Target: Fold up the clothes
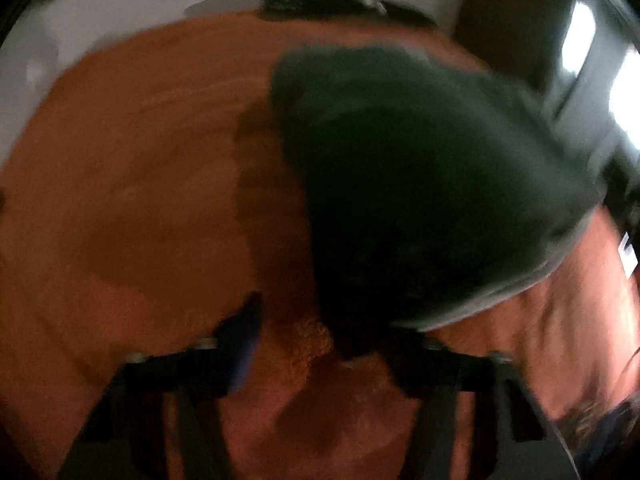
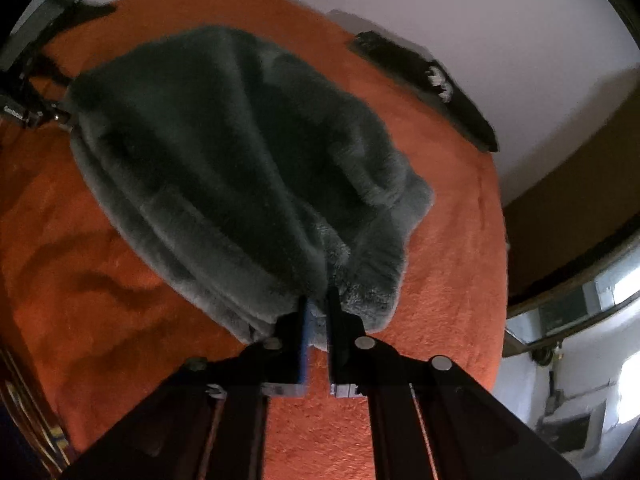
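R gripper (image 2: 317, 312), closest to lens, jaws clenched on the near hem of a dark grey fleece garment (image 2: 240, 168). The garment spreads away from the fingertips over an orange blanket (image 2: 448, 280), folded in a thick stack. At its far-left corner sits the L gripper (image 2: 60, 116). L wrist view is blurred: L gripper (image 1: 320, 332) fingers apart, w/ the garment (image 1: 420, 184) draped over the right finger; can't tell if it's gripped. Beyond, a black item (image 2: 424, 80) at the blanket's far edge.
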`<state>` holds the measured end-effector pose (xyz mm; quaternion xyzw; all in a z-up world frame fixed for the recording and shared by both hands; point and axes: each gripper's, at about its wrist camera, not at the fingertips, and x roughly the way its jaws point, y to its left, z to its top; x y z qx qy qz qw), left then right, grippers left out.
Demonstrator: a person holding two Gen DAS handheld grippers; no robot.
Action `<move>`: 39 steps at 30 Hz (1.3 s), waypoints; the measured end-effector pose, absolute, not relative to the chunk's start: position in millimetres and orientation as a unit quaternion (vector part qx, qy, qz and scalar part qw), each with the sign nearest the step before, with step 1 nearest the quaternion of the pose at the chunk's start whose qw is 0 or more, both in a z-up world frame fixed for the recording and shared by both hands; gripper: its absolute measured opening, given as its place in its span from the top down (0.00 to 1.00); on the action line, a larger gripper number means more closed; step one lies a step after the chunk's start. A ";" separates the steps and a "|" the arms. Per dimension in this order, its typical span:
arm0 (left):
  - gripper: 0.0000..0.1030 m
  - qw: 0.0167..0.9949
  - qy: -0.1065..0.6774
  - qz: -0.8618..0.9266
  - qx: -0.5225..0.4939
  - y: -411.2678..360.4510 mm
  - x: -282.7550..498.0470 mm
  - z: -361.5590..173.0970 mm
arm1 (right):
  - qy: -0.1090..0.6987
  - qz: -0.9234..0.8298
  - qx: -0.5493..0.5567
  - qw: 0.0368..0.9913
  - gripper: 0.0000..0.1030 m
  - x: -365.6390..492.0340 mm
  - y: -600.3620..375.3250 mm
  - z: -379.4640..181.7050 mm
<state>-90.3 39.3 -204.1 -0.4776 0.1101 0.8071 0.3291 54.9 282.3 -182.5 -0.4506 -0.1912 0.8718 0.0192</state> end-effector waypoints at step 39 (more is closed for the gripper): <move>0.52 0.323 0.024 0.802 -0.501 -2.1 -78.2 -201.6 | -0.016 0.896 -0.445 0.003 0.72 68.3 344.4 -197.6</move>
